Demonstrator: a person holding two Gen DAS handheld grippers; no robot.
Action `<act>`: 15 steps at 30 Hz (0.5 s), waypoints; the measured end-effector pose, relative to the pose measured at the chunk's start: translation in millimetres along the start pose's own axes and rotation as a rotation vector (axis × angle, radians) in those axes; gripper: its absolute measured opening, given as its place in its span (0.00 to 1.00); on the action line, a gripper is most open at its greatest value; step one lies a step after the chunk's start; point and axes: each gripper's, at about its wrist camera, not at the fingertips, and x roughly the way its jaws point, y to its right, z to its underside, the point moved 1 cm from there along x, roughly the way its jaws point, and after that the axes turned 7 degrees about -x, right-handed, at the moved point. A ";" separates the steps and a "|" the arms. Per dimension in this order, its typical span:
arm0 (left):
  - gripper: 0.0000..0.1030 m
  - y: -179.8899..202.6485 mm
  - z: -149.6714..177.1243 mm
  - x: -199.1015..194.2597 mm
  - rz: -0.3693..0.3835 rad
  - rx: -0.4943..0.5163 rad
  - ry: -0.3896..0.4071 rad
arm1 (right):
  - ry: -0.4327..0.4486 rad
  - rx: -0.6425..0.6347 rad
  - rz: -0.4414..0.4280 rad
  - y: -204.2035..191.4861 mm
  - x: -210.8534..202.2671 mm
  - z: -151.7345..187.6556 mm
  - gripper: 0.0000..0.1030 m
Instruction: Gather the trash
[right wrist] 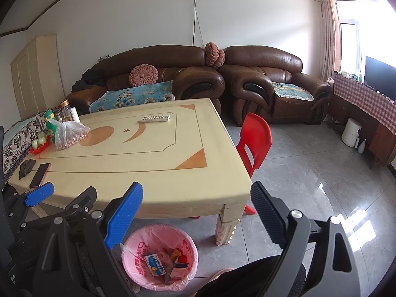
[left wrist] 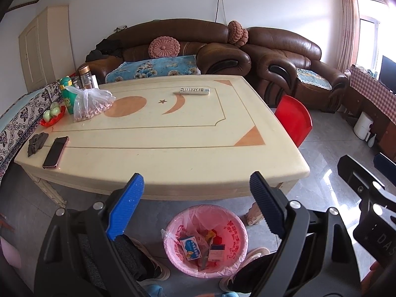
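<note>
Both grippers hover over the near edge of the surface (left wrist: 173, 163), jaws spread wide, nothing between them. Left gripper (left wrist: 196, 205) sits almost straight above the bin (left wrist: 170, 227); right gripper (right wrist: 196, 212) has the bin below and left of its jaws. The bin is on the floor under the near edge, pink liner in it, holding a blue-white box (left wrist: 190, 247), a red-white box (left wrist: 216, 248) and some wrappers.

Judgement: trash looks mostly collected. What is left on the surface reads as keepers: phone (left wrist: 55, 152) and a dark crumpled thing (left wrist: 37, 143) ahead-left of the left jaws, bag of nuts (left wrist: 91, 106), green bottle (left wrist: 66, 94) and fruit plate (left wrist: 50, 120) further ahead-left, remote (left wrist: 194, 90) far ahead. Cannot tell if the dark thing is trash or a cloth.

Risks:
- Grabbing a keeper by mistake; the phone is nearest and thin, so the jaws could scrape or push it off the edge.
- The thin nut bag could tear or spill if pinched.
- Grippers hang close together, so reaching across could bump them.
- The light bin could tip if knocked by a foot.
</note>
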 end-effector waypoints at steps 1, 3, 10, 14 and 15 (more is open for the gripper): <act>0.83 0.1 -0.2 0.0 0.000 0.000 0.001 | 0.000 0.000 0.000 0.2 0.1 0.0 0.84; 0.83 -0.2 -0.1 0.2 -0.001 0.002 0.000 | 0.000 0.000 -0.001 0.4 0.2 0.0 0.84; 0.83 -0.2 0.4 1.4 -0.003 0.000 -0.002 | -0.002 -0.002 0.002 1.5 1.5 2.2 0.84; 0.83 0.1 1.4 2.9 -0.003 0.002 -0.004 | -0.001 -0.002 0.003 1.6 1.4 1.8 0.84; 0.83 0.2 1.9 3.2 -0.004 0.001 -0.003 | 0.000 -0.001 0.003 2.3 2.2 2.3 0.84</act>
